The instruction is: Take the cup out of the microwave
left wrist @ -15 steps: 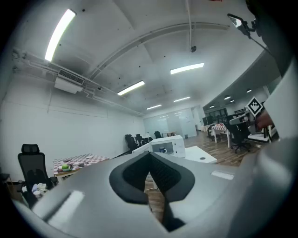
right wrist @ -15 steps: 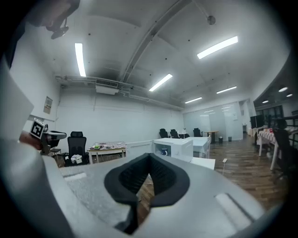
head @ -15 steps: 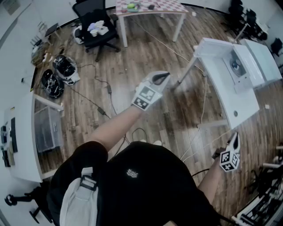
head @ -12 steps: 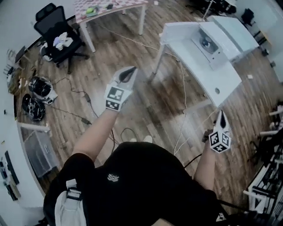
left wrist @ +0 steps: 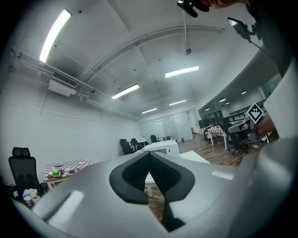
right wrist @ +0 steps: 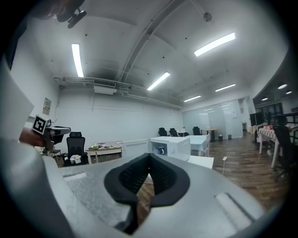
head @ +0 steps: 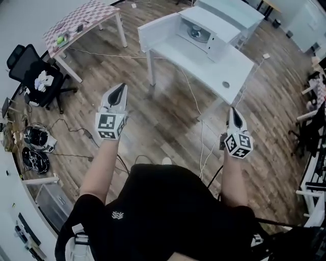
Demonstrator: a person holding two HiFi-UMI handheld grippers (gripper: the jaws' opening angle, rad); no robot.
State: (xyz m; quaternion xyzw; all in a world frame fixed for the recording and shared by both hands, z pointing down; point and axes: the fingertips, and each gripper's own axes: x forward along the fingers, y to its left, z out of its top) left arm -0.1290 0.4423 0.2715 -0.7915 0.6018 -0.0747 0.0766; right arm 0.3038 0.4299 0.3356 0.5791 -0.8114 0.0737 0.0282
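A white microwave (head: 206, 30) stands on a white table (head: 224, 63) at the far centre of the head view, its door (head: 155, 31) swung open to the left. A dark cup (head: 196, 33) sits inside the cavity. My left gripper (head: 119, 87) and right gripper (head: 233, 110) are held out over the wooden floor, well short of the table, both shut and empty. In the right gripper view the shut gripper (right wrist: 149, 155) points at the distant microwave (right wrist: 173, 148), with the cup (right wrist: 161, 150) showing inside. In the left gripper view the shut gripper (left wrist: 150, 153) hides most of the microwave (left wrist: 163, 148).
Cables (head: 201, 127) trail over the floor from the table toward my feet. A checkered table (head: 84, 20) and a black office chair (head: 30, 71) stand at the left. Round dark gear (head: 34, 148) lies on the floor far left. A second white table (head: 232, 11) stands behind the microwave.
The head view has swung, so the microwave table has moved from the right side to the top centre. Both grippers now sit side by side, and the right one is higher in the picture.
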